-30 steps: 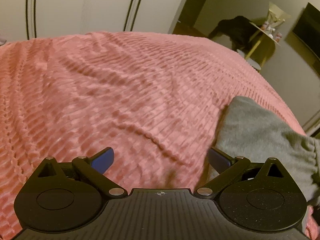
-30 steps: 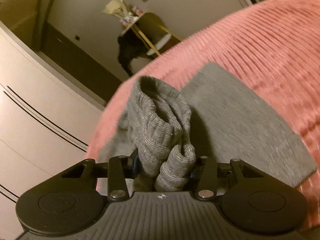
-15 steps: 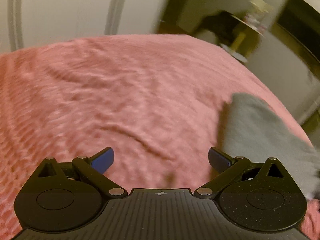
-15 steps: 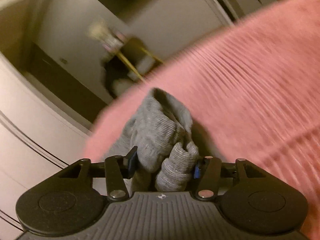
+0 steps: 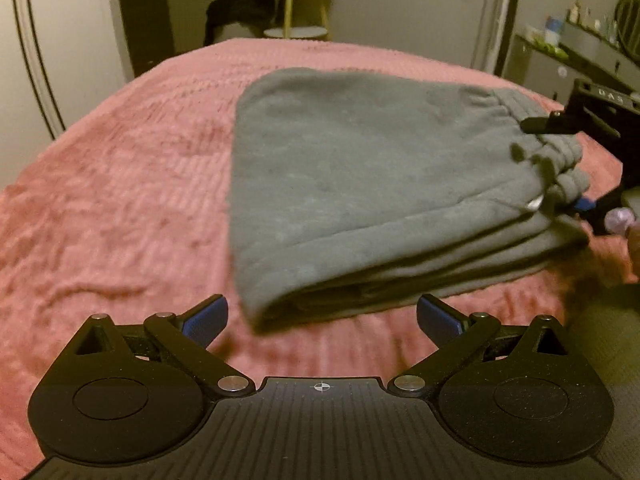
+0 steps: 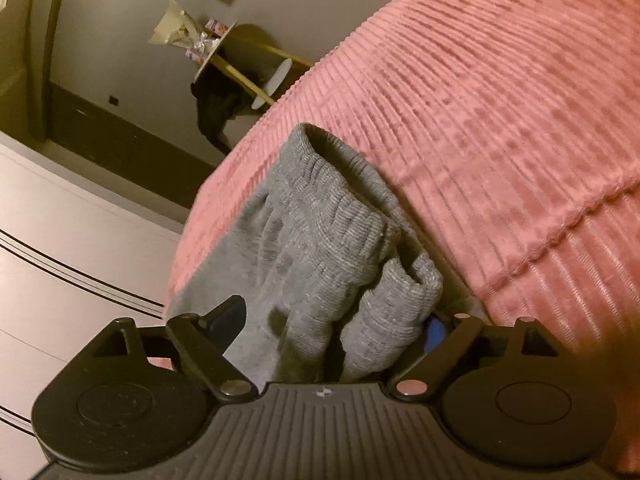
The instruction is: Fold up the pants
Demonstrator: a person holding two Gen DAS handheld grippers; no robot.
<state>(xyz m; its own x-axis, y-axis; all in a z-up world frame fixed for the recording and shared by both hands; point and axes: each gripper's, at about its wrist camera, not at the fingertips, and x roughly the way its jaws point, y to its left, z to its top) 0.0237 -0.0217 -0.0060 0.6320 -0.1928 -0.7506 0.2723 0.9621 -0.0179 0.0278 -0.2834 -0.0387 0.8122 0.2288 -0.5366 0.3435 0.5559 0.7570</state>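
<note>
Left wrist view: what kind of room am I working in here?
Most likely a bedroom. The grey pants lie folded on a bed under a pink ribbed bedspread, with white wardrobe-style doors beside it and a small round side table beyond its far end.

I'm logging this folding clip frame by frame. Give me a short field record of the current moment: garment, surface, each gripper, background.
garment: grey pants, folded into a layered stack, ribbed waistband end toward the right gripper
surface: pink ribbed bedspread, pants lying on it
left gripper: open, empty, just short of the folded edge, not touching
right gripper: jaws spread, bunched waistband and cuffs between them; firm grip cannot be told
background: round side table with dark cloth beyond the bed; white wardrobe
</note>
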